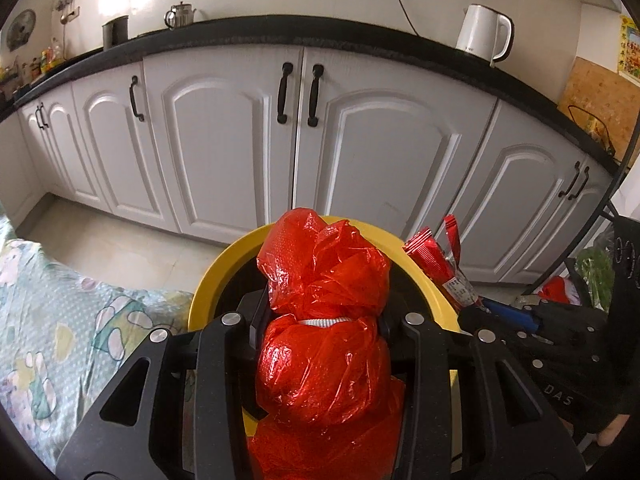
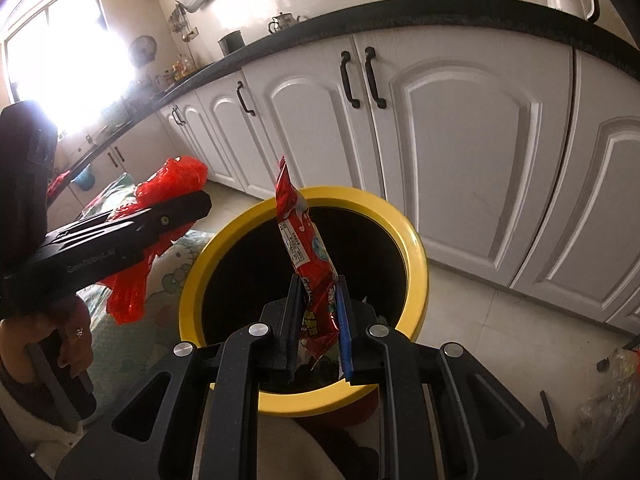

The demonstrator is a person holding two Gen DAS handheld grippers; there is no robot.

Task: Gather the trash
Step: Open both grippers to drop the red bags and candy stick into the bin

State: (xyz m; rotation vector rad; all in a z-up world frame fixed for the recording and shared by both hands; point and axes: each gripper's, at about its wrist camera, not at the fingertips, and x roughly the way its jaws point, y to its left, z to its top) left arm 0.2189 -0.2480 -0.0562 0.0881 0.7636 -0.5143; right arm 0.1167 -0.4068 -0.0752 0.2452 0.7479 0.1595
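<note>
My left gripper (image 1: 322, 322) is shut on a crumpled red plastic bag (image 1: 324, 288), held over the near rim of a yellow-rimmed trash bin (image 1: 212, 276). In the right wrist view the same left gripper (image 2: 200, 204) and its red plastic bag (image 2: 176, 176) hang left of the bin (image 2: 416, 240). My right gripper (image 2: 319, 300) is shut on a red snack wrapper (image 2: 298, 232) that stands up over the bin's dark opening. The wrapper (image 1: 440, 260) also shows at the bin's right side in the left wrist view, with the right gripper (image 1: 476, 312) below it.
White cabinet doors (image 1: 224, 136) with black handles run behind the bin under a black countertop (image 1: 280, 28) holding a white kettle (image 1: 484, 32). A patterned cloth (image 1: 48, 320) lies left of the bin. A hand (image 2: 60, 328) grips the left tool. Bagged items (image 1: 560, 288) sit at the right.
</note>
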